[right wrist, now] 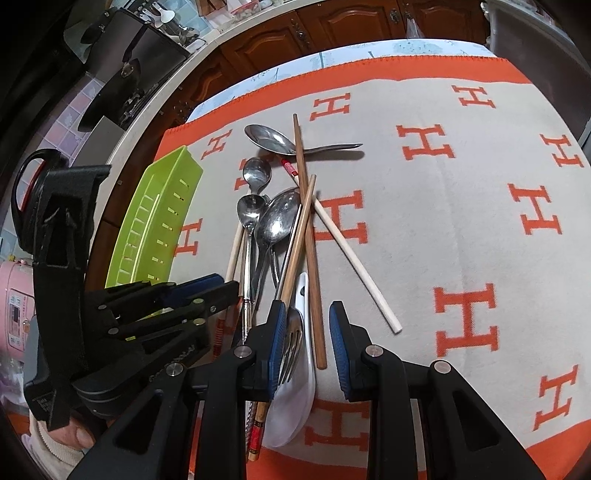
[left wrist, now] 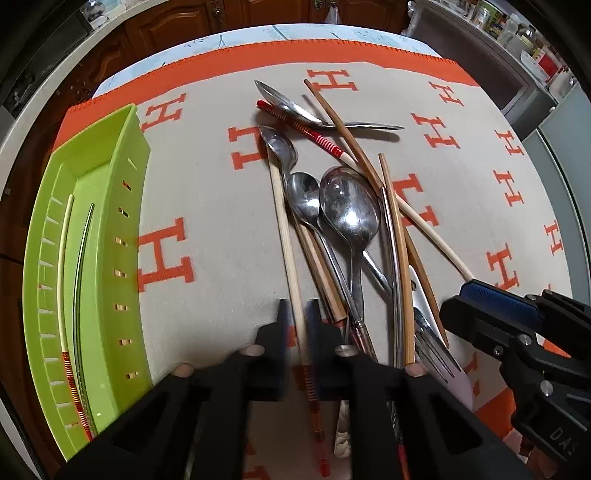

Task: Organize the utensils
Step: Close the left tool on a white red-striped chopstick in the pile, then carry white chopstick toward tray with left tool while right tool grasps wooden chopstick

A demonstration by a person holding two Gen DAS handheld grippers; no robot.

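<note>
Many orange "H" letters across the blanket (left wrist: 207, 192) (beige field, orange border).

A table is covered with a grey cloth (right wrist: 461, 240) that has big orange H letters and an orange edge. Behind the table stand dark brown wooden cupboards (right wrist: 332, 26) with metal handles. A pale countertop (right wrist: 147, 114) runs along the left, with purple wall tiles (right wrist: 74, 122) beside it.

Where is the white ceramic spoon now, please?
In the right wrist view the white ceramic spoon lies at the near end of the utensil pile, under the fork, beside a brown chopstick.
</note>
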